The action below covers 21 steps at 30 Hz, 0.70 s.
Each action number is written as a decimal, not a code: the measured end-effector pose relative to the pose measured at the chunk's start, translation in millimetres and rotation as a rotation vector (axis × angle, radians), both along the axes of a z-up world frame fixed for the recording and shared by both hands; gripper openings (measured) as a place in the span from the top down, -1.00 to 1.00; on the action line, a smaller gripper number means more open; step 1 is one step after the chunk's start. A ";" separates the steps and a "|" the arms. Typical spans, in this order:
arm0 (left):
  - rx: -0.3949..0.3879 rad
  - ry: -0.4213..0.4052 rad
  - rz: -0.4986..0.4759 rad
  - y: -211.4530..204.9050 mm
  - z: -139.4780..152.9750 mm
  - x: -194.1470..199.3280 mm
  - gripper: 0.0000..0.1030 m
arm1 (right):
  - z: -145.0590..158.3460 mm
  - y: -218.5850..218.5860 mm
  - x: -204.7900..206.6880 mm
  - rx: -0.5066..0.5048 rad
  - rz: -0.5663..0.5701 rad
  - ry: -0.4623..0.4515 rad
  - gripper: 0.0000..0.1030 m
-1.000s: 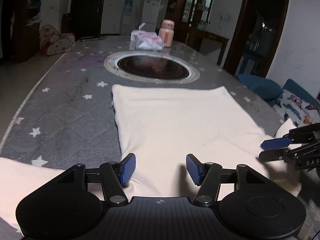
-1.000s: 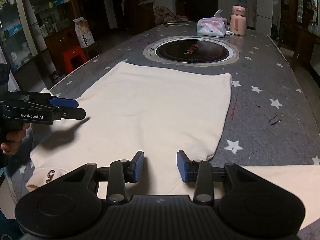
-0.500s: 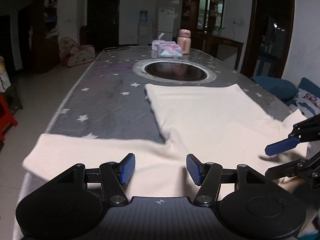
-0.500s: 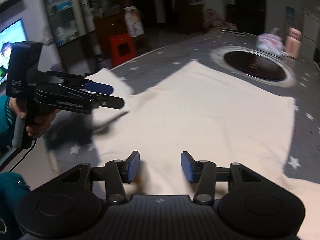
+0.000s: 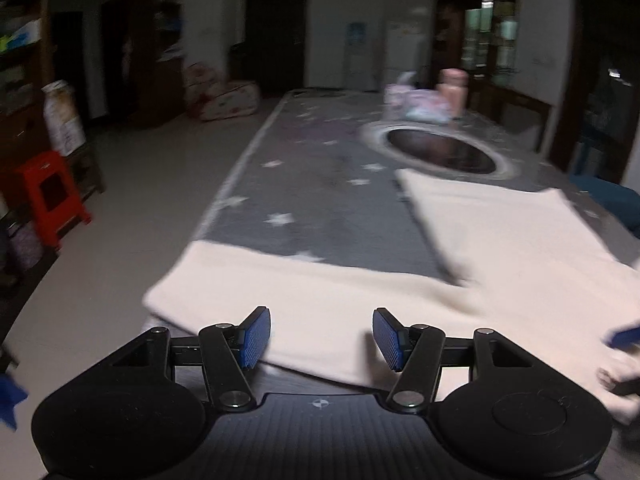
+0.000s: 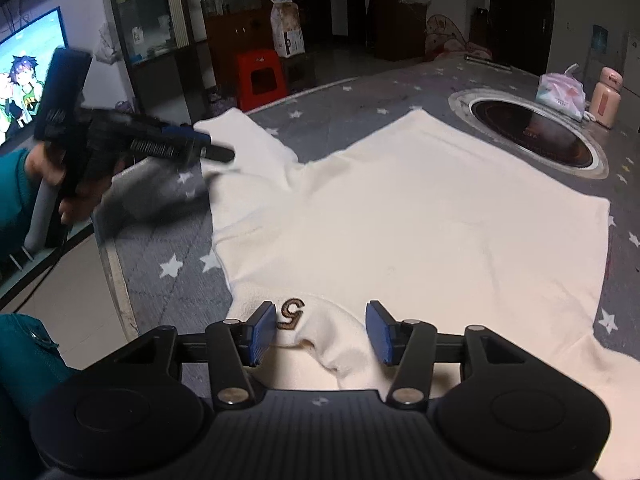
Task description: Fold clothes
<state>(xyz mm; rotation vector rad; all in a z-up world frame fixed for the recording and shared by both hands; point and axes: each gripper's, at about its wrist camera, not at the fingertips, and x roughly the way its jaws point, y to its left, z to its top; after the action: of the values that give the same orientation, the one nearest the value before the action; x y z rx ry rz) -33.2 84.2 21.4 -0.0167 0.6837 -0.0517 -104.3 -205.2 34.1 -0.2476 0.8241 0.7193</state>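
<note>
While the cream shirt [image 6: 420, 216] lies flat mid-frame on the table [image 6: 160, 248], your left tongs [image 5: 322, 338] gape empty over its sleeve and your right tongs [image 6: 322, 332] are opening around its collar.

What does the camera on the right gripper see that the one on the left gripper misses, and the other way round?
Only the right view shows the television, the hand holding the left gripper, and the brown emblem on the cream garment, which lies between the right gripper as its jaws open. Only the left view shows the glass-fronted cabinet on the right and the left gripper's open blue pads from behind. Both show the garment, the star-patterned table, the round cooktop, the pink bottle and the red stool.
</note>
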 end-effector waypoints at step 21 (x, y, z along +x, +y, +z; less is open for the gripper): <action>0.041 -0.079 -0.105 -32.5 27.1 -2.5 -0.27 | 1.9 -26.6 -8.1 0.050 -0.092 0.032 -0.03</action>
<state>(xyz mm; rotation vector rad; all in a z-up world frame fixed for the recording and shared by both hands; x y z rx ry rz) -35.6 51.7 48.5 0.0599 0.6058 -0.1384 -112.4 -231.8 36.1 -0.1528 0.8417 0.6582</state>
